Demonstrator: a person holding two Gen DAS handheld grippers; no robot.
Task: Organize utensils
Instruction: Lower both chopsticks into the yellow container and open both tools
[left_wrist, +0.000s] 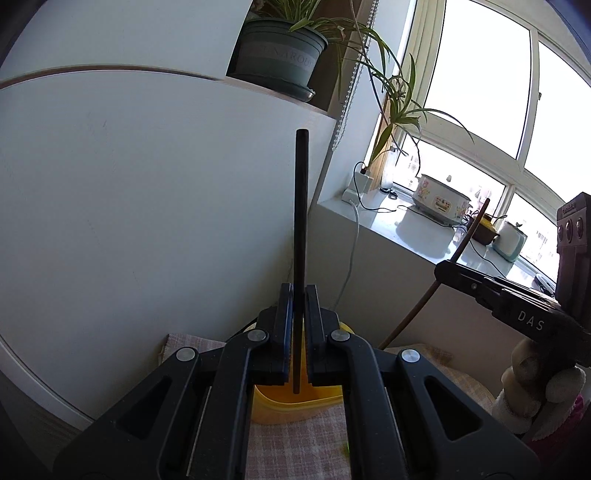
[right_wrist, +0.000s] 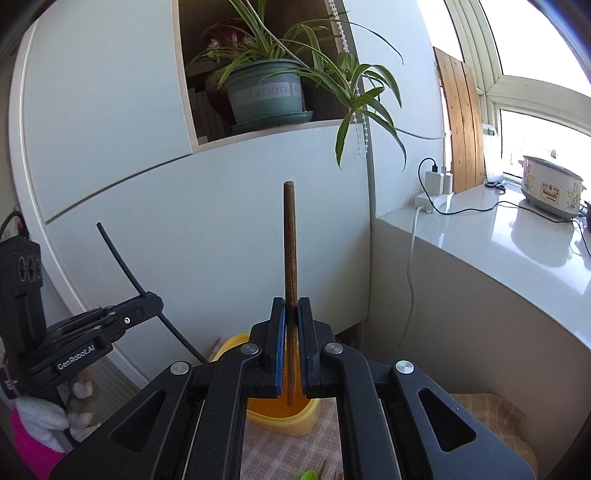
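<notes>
Now, through the left wrist camera, my left tongs (left_wrist: 299, 295) are clamped on a black chopstick (left_wrist: 300, 221), which stands upright between the pads with most of its length above them. Its lower tip hangs over the mouth of the yellow holder (left_wrist: 295, 404) on the checked cloth (left_wrist: 291, 443) of the table. At the right edge my right tongs (left_wrist: 441, 269) grip the brown chopstick (left_wrist: 469, 236) at a slant. I judge the black stick light, stiff and smooth, so it could swivel or slip in a loose pinch. Holding it low, near the tip, leaves a long lever above, so I would keep it vertical.

Through the right wrist camera, my right tongs (right_wrist: 291, 306) are closed on the brown chopstick (right_wrist: 290, 258), upright, its reddish lower tip just above the holder's orange opening (right_wrist: 284, 413). It looks wooden to me, so light, rigid and a little grippier than the black one. To the left, my left tongs (right_wrist: 155, 295) hold the black chopstick (right_wrist: 118, 254) tilted. Neither stick is in the holder yet, and both are thin enough to twist if squeezed off-centre.
</notes>
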